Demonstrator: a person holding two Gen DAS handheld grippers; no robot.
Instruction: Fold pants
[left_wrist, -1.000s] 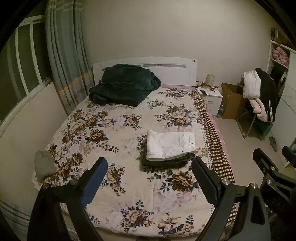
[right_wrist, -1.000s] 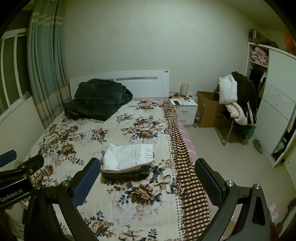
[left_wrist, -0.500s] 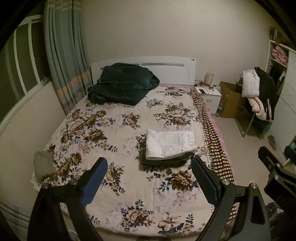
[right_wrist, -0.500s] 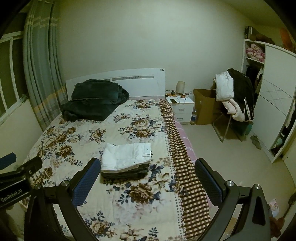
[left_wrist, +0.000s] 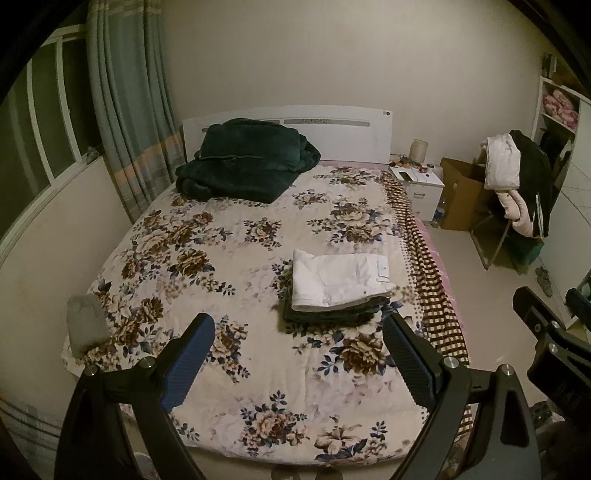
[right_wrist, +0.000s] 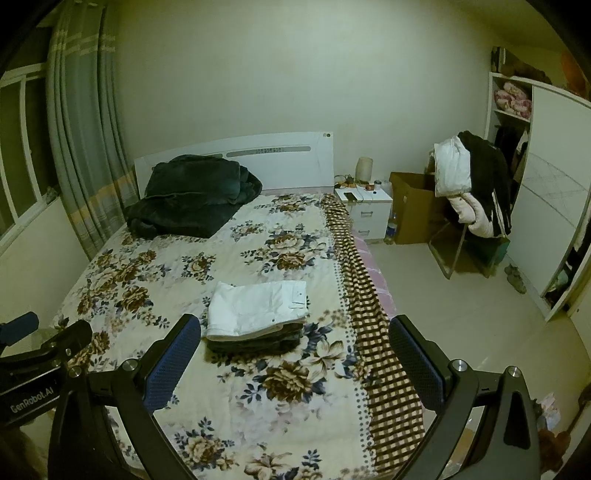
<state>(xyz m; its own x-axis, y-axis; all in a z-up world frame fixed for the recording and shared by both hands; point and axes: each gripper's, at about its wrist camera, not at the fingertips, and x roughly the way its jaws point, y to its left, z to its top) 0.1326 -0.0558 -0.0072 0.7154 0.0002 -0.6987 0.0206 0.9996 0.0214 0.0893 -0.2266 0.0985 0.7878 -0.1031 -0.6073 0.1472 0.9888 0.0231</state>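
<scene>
Folded white pants (left_wrist: 338, 282) lie on top of folded dark pants (left_wrist: 328, 314) in a small stack on the flowered bedspread (left_wrist: 236, 258), toward the bed's right side. The stack also shows in the right wrist view (right_wrist: 256, 308). My left gripper (left_wrist: 299, 332) is open and empty, held above the foot of the bed, short of the stack. My right gripper (right_wrist: 295, 332) is open and empty, also back from the stack. Each gripper's body shows at the edge of the other's view.
A dark green blanket (left_wrist: 243, 158) lies by the headboard. A grey cloth (left_wrist: 85, 325) sits at the bed's left edge. A nightstand (right_wrist: 364, 212), a cardboard box (right_wrist: 413, 206), a chair with clothes (right_wrist: 472, 188) and a wardrobe (right_wrist: 550, 206) stand to the right.
Both grippers have drifted slightly back and up from the bed; the pants stack looks a little farther away. Nothing on the bed has moved.
</scene>
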